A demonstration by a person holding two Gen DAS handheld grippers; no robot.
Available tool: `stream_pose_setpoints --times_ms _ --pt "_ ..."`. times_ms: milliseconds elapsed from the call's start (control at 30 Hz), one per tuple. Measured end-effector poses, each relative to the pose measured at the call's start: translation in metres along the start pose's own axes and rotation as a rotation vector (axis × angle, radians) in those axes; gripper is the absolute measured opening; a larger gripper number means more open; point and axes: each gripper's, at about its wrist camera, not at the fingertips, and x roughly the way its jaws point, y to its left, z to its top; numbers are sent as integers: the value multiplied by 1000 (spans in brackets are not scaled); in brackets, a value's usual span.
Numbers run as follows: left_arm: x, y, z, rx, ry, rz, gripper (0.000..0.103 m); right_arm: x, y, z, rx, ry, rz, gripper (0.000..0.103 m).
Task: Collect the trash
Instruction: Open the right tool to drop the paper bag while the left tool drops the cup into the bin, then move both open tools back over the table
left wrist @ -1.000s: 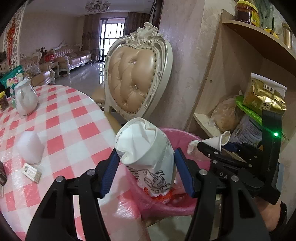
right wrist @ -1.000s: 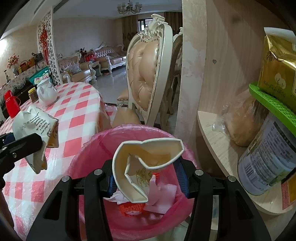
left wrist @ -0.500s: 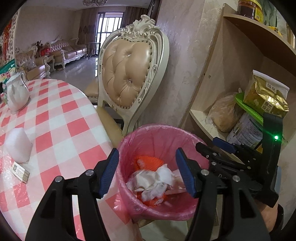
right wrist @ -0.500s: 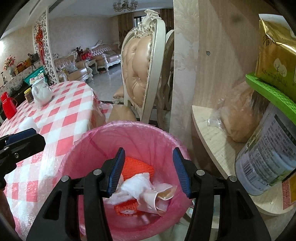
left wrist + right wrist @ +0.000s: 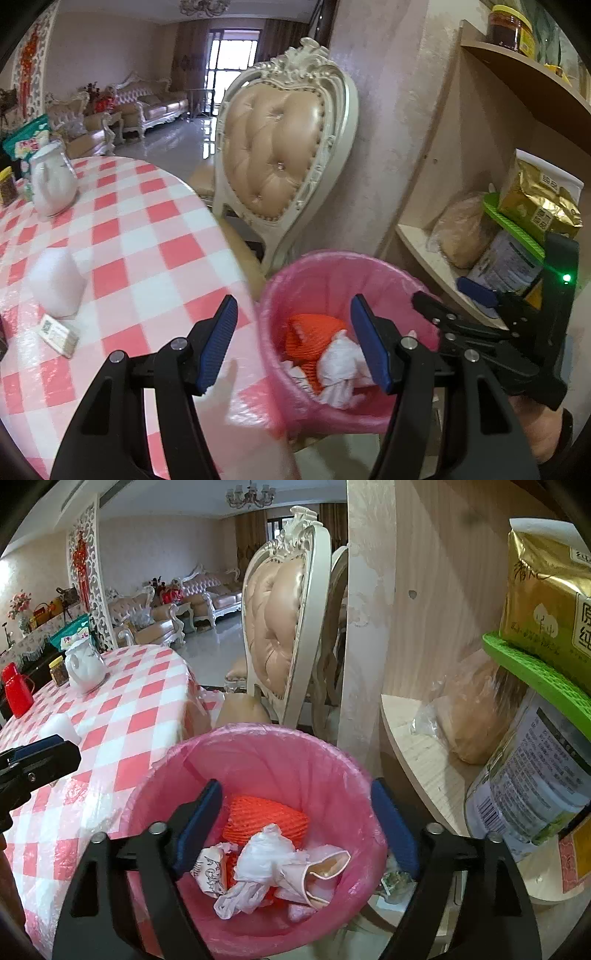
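Note:
The pink-lined trash bin (image 5: 258, 734) stands between the table and the shelf. Inside it lie an orange foam net (image 5: 266, 816), crumpled white paper (image 5: 258, 864) and a squashed paper cup (image 5: 325, 867). My right gripper (image 5: 297, 825) hangs over the bin's mouth, its jaws opening wide, and nothing is held between them. My left gripper (image 5: 293, 345) is open and empty at the bin's (image 5: 332, 273) left rim, above the table edge. In the left wrist view the right gripper (image 5: 443, 295) shows beyond the bin's right rim.
A red-and-white checked table (image 5: 140, 236) carries a white jug (image 5: 51, 184), a white lump (image 5: 55, 288) and a small card pack (image 5: 59, 336). A padded chair (image 5: 280, 155) stands behind the bin. The shelf (image 5: 417, 746) on the right holds bagged bread, a tin and a gold packet.
A second ago each gripper held a crumpled paper cup over the bin. Both let go, and the cups now lie in the bin. The right jaws have spread much wider.

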Motion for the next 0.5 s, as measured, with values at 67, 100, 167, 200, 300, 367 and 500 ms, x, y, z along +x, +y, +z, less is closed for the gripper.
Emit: stream_pose_setpoints --times_ms 67,100,167,200,300,367,500 --pt "-4 7 -1 -8 -9 11 62 -3 2 0 1 -7 3 84" --pt "-6 10 -2 -10 -12 18 62 -5 3 0 1 -10 8 84" --pt "-11 18 -3 -12 -21 39 62 -7 7 0 -4 -16 18 85" --pt "-13 21 -3 -14 -22 44 62 -8 10 1 -8 -16 23 85" --pt "-22 33 -5 -18 -37 77 62 -9 19 2 -21 -16 41 85" --pt "-29 43 -6 -23 -50 105 63 -10 27 2 -29 -14 59 85" --pt "-42 66 -9 -41 -75 157 64 -12 42 2 -44 -12 84 85"
